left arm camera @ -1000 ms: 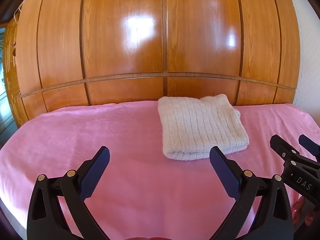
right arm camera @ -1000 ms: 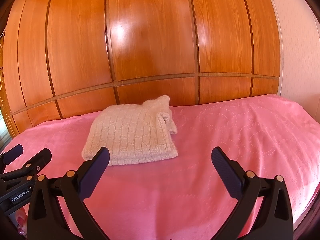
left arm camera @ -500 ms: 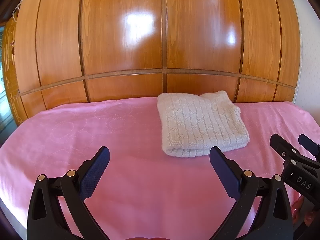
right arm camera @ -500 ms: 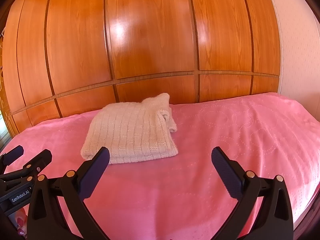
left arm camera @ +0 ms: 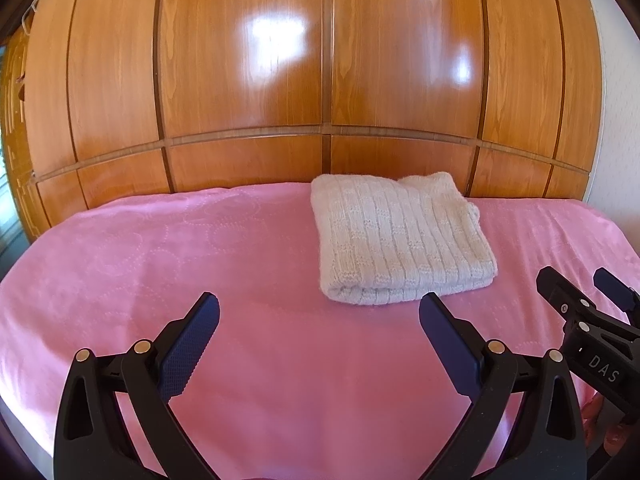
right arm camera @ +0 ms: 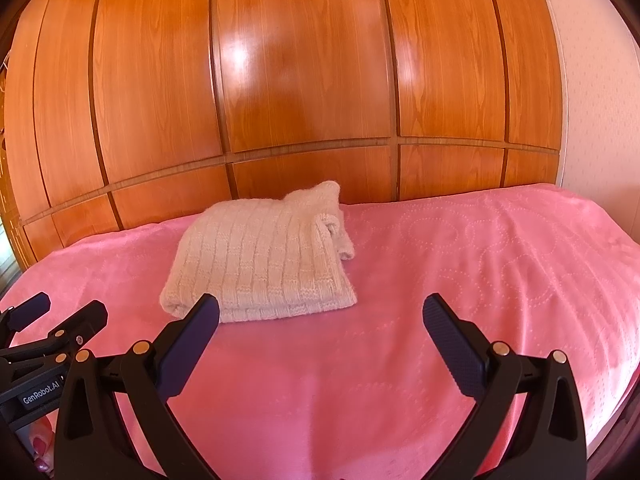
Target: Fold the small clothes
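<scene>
A white ribbed knit garment [left arm camera: 400, 240] lies folded in a neat rectangle on the pink bedspread [left arm camera: 200, 248], near the far edge; it also shows in the right wrist view [right arm camera: 264, 256]. My left gripper [left arm camera: 319, 312] is open and empty, held back from the garment's near edge. My right gripper [right arm camera: 320, 312] is open and empty, also short of the garment and to its right. Each gripper shows in the other's view: the right gripper at the right edge [left arm camera: 584, 292], the left gripper at the left edge [right arm camera: 60, 312].
A glossy wooden wardrobe [left arm camera: 320, 80] runs along the far side of the bed, right behind the garment. A pale wall [right arm camera: 592, 100] stands at the right. The bedspread [right arm camera: 480, 260] stretches wide on both sides of the garment.
Both views have tilted or risen slightly, so the garment and bed sit a little lower and farther. The garment itself has not moved. Both grippers stay open.
</scene>
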